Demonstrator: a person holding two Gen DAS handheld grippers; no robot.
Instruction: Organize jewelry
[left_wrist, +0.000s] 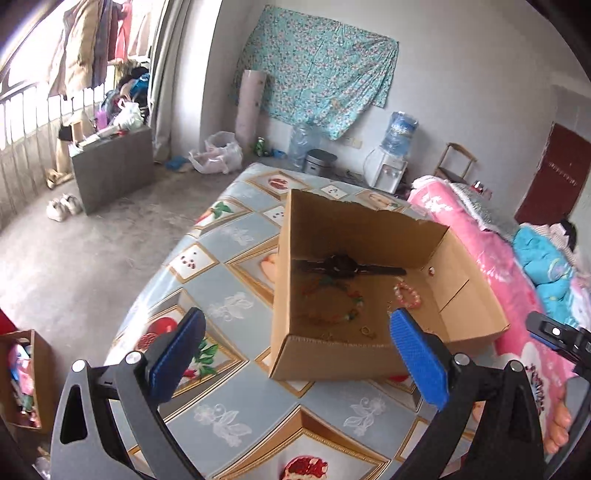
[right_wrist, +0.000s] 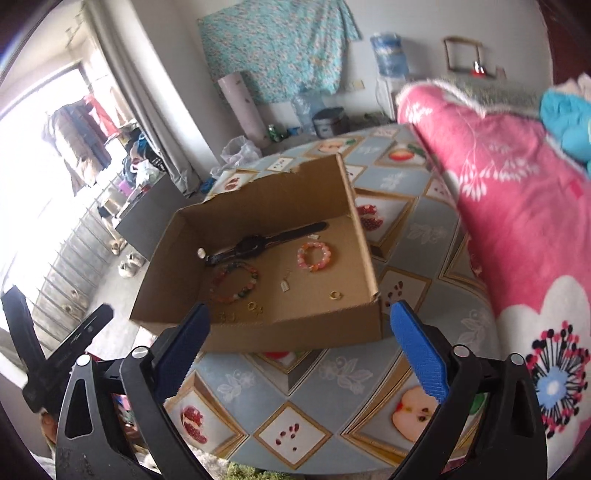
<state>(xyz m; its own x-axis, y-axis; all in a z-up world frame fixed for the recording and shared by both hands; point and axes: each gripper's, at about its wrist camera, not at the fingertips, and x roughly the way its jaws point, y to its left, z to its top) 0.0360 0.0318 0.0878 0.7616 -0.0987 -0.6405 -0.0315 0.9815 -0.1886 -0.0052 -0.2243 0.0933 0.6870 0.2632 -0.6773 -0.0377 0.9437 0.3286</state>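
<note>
An open cardboard box (right_wrist: 314, 334) (left_wrist: 332, 360) sits on the patterned table. Inside lie a black watch (right_wrist: 258, 242) (left_wrist: 343, 266), a pink bead bracelet (right_wrist: 314, 256) (left_wrist: 406, 293), a multicolour bead bracelet (right_wrist: 234, 282) (left_wrist: 332, 302), a small tagged piece (right_wrist: 284, 284) and gold rings (right_wrist: 335, 294) (left_wrist: 366, 331). My left gripper (left_wrist: 297, 350) is open, hovering in front of the box's near wall with nothing between its blue pads. My right gripper (right_wrist: 299, 339) is also open and empty, just short of the box's near wall.
The table's fruit-patterned cloth (right_wrist: 314, 398) (left_wrist: 236, 406) extends toward me. A pink floral blanket (right_wrist: 517, 206) (left_wrist: 491, 258) rises on the right, close to the box. A box of items (left_wrist: 26, 376) stands on the floor at left. A water dispenser (left_wrist: 391, 155) stands by the far wall.
</note>
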